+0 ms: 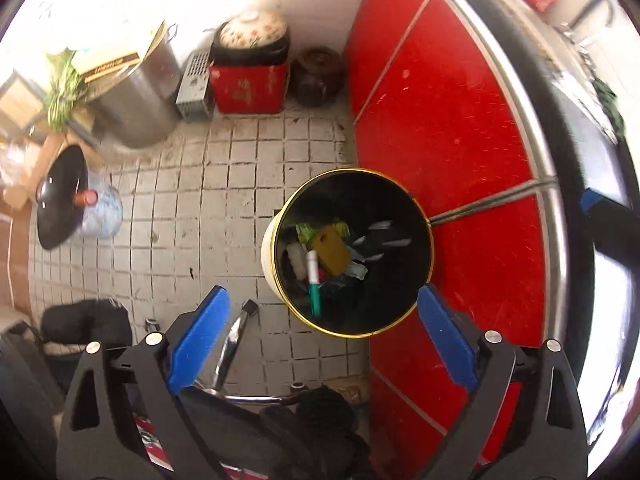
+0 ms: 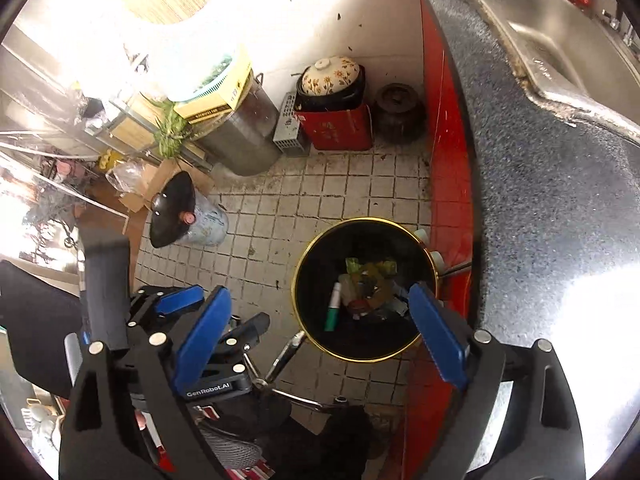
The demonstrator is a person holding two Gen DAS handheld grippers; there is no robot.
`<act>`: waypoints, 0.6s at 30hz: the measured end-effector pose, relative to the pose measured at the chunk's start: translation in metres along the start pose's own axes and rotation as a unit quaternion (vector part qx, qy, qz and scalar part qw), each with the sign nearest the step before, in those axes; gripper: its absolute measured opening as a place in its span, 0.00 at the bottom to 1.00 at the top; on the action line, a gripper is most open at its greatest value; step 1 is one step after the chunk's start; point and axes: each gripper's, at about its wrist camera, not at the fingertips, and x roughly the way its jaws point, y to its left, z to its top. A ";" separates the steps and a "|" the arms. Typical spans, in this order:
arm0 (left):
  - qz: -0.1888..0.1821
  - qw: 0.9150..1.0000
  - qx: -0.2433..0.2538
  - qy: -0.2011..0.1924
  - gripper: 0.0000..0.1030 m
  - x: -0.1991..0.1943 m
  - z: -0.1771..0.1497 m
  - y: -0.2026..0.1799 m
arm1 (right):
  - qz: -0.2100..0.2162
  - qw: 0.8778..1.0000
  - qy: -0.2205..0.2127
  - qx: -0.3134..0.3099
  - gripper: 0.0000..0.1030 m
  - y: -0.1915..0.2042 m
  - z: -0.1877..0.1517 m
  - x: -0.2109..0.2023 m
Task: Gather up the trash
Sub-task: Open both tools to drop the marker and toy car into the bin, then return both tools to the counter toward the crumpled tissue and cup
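Note:
A round trash bin (image 1: 276,240) with a gold rim and black liner stands on the tiled floor beside the red cabinet. Inside lie a white-and-green tube (image 1: 314,280), a yellow-brown piece (image 1: 332,250), green wrappers and crumpled paper. My left gripper (image 1: 322,320) is open and empty, held above the bin's near rim. In the right wrist view the same bin (image 2: 316,248) holds the tube (image 2: 333,307) and wrappers (image 2: 370,270). My right gripper (image 2: 316,320) is open and empty above the bin. The left gripper (image 2: 188,300) shows at the lower left there.
Red cabinet doors (image 1: 448,120) and a speckled counter (image 2: 540,208) with a steel sink (image 2: 552,32) run along the right. At the back wall stand a steel pot (image 1: 136,104), a red box with a cooker (image 1: 250,80) and a dark jar (image 1: 318,76). A chair leg (image 1: 234,340) is below.

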 end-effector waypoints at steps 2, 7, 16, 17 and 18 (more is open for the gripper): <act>0.012 1.000 -0.007 -0.020 0.93 -0.020 -0.003 -0.001 | 0.010 0.999 -0.035 0.013 0.94 -0.006 -0.005 -0.032; 0.021 0.998 0.010 -0.053 0.94 -0.066 -0.006 -0.034 | -0.037 0.989 -0.106 0.096 0.94 -0.061 -0.066 -0.116; -0.068 0.978 0.192 -0.043 0.94 -0.090 -0.015 -0.235 | -0.233 0.925 -0.119 0.277 0.94 -0.189 -0.286 -0.236; -0.082 0.973 0.213 -0.033 0.94 -0.089 -0.016 -0.259 | -0.251 0.912 -0.114 0.305 0.94 -0.201 -0.317 -0.248; -0.096 0.966 0.241 -0.021 0.94 -0.090 -0.021 -0.290 | -0.262 0.899 -0.110 0.332 0.94 -0.212 -0.345 -0.257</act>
